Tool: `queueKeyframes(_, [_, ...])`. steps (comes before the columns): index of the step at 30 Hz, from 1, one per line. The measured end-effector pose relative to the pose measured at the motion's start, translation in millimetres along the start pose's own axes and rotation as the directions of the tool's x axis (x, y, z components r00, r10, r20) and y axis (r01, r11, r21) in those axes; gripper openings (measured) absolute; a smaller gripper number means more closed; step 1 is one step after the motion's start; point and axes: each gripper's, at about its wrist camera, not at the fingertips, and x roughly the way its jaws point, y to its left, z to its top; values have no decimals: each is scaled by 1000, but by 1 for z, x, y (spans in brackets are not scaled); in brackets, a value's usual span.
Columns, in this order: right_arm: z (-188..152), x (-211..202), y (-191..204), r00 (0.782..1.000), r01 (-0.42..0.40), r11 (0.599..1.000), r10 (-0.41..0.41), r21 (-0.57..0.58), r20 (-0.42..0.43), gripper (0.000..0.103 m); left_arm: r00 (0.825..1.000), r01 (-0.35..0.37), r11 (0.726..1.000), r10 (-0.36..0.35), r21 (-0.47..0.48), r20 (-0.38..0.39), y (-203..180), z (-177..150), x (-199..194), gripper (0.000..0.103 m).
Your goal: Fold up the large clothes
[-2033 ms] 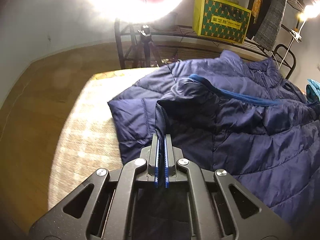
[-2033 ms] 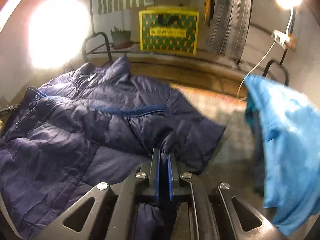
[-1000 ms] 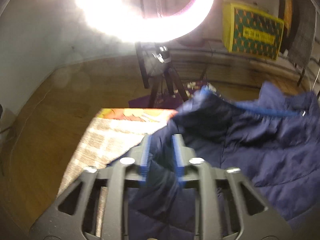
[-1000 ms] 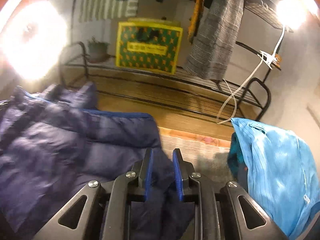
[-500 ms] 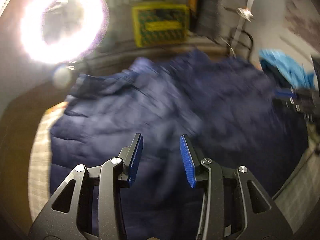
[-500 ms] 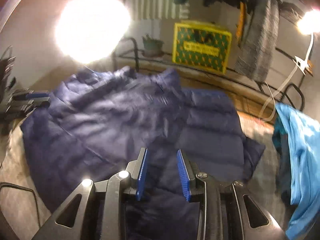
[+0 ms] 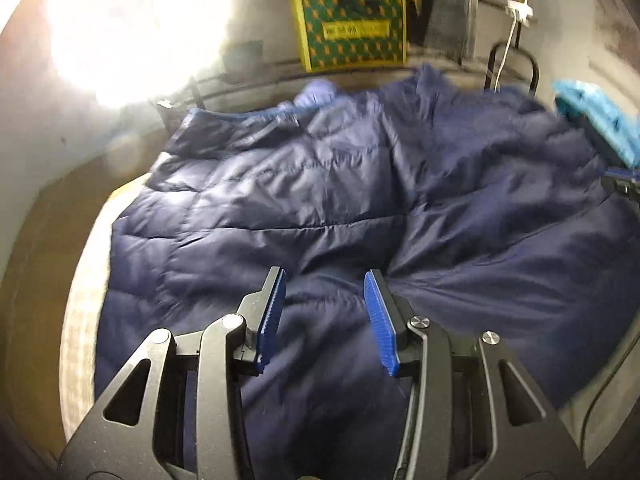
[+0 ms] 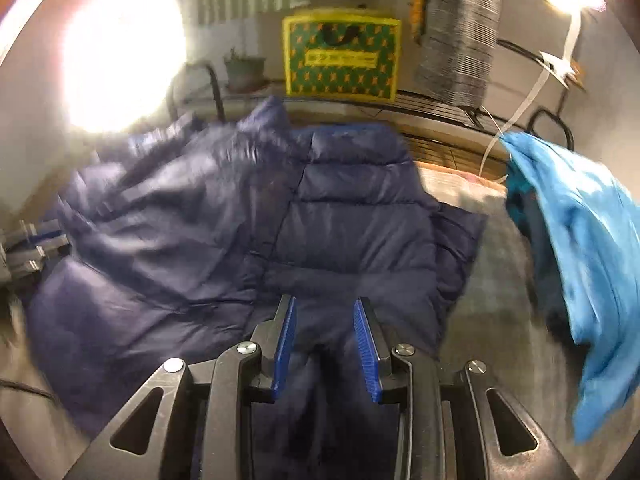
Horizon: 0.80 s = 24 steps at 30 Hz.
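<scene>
Right wrist view: yellow-green box (image 8: 341, 56) on rack (image 8: 440, 110).

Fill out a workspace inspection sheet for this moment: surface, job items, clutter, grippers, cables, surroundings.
Surface: pale woven mat over wood floor.
Job's things: navy puffer jacket spread on the mat, rumpled.
Clutter: bright blue garment beside the jacket.
Grippers: left gripper and right gripper open over the jacket, gripping nothing; left jaws have just been opening.
Cables: white cord hanging near the rack.
Surroundings: yellow-green box on a metal rack; ring light.
</scene>
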Motion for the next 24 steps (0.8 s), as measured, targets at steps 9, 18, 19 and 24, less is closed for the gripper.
queueKeyframes(9, [-55, -113, -30, 983, -130, 967, 97, 220, 153, 66, 991, 111, 994, -111, 1, 71, -46, -20, -63, 44])
queueKeyframes(18, [-119, -69, -44, 989, -149, 848, 141, 509, 54, 83, 999, 34, 989, -36, 141, 13, -85, -45, -25, 44])
queueKeyframes(19, [-124, -61, -47, 986, -161, 829, 157, 536, 53, 83, 998, 61, 992, -62, 114, 3, -78, -42, -29, 44])
queueKeyframes(24, [-127, -41, -52, 969, -245, 762, 208, 599, 132, 94, 994, 69, 996, -74, 63, 84, -50, -10, -57, 44])
